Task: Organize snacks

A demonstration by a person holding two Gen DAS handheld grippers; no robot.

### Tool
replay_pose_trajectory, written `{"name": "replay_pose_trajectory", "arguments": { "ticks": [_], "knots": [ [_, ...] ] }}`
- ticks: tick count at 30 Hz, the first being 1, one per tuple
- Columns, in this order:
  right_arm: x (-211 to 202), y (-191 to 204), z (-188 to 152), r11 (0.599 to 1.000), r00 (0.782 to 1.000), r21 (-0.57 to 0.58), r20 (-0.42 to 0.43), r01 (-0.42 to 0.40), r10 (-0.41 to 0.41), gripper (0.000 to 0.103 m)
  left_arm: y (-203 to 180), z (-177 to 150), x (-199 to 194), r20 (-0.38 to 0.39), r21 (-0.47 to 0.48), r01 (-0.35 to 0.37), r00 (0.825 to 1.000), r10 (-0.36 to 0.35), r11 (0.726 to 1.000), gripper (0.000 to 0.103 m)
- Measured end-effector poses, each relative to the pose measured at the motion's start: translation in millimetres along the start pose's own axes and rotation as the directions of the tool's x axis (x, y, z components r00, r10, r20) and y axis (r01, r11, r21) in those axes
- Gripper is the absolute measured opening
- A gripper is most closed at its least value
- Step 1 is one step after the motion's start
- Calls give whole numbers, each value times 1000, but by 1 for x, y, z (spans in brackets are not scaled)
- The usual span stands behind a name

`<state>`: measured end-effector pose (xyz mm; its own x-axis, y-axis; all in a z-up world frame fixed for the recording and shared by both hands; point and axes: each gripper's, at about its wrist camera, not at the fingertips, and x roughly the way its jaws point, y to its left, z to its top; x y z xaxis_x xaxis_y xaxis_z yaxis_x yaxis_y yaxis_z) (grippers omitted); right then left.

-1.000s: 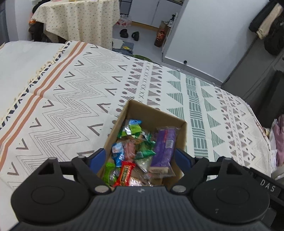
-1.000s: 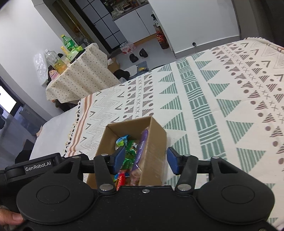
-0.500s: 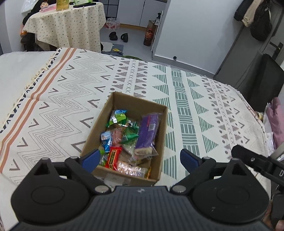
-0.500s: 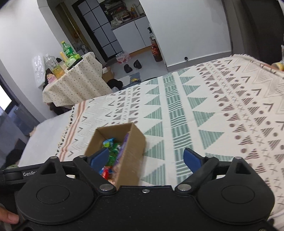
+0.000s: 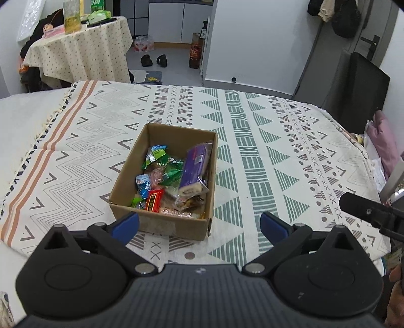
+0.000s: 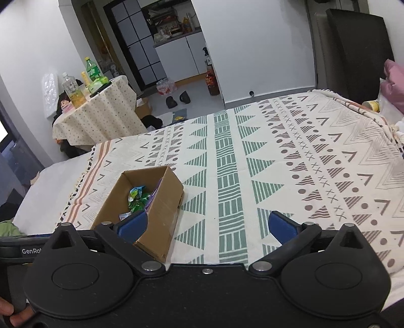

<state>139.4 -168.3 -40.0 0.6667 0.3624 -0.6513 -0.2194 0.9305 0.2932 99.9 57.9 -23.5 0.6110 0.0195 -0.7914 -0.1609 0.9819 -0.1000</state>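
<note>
**Both grippers spread wide above the bed, snack box just ahead**

Nearest the left wrist camera, the left gripper point(image 5: 199, 224) hung with its blue pads point(image 5: 125, 223) set far apart and nothing between them. Directly past them, at about 12 o'clock, sat the cardboard box point(image 5: 161, 224) on the patterned blanket point(image 5: 265, 156), its near wall just beyond the left pad. The box stood open at the top and held the snacks point(image 5: 161, 176): a red wrapper point(image 5: 154, 200) toward the near wall, blue and green packets at the middle and far left, and a long purple packet point(image 5: 193, 167) lying along the right wall. At 3 o'clock in that view, part of the other black tool point(image 5: 368, 210) reached in from the edge.

In the right wrist view the right gripper point(image 6: 207, 224) was likewise splayed fully and held nothing. The same box point(image 6: 161, 209) lay at about 10 o'clock from it, behind the left blue pad point(image 6: 132, 224), which overlapped its near corner in the picture; whether they touched I could not tell. The right pad hung over bare blanket point(image 6: 315, 156).

Farther off, at 10 to 11 o'clock in both views, stood a small table under a dotted cloth point(image 5: 75, 50) with bottles point(image 6: 73, 88) on top. Beyond the foot of the bed, at 12 o'clock, a pair of dark shoes point(image 5: 154, 60) rested on the floor near white cabinets point(image 5: 181, 21).
</note>
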Motion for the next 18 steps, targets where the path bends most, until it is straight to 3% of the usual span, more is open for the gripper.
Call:
{"name": "replay_pose_trajectory", "arguments": {
  "ticks": [18],
  "knots": [
    [-69,7,-9,1000,995,-14,100,17,-16,103,2,-16,-68,92,40,-13,996,9,999,102]
  ]
}}
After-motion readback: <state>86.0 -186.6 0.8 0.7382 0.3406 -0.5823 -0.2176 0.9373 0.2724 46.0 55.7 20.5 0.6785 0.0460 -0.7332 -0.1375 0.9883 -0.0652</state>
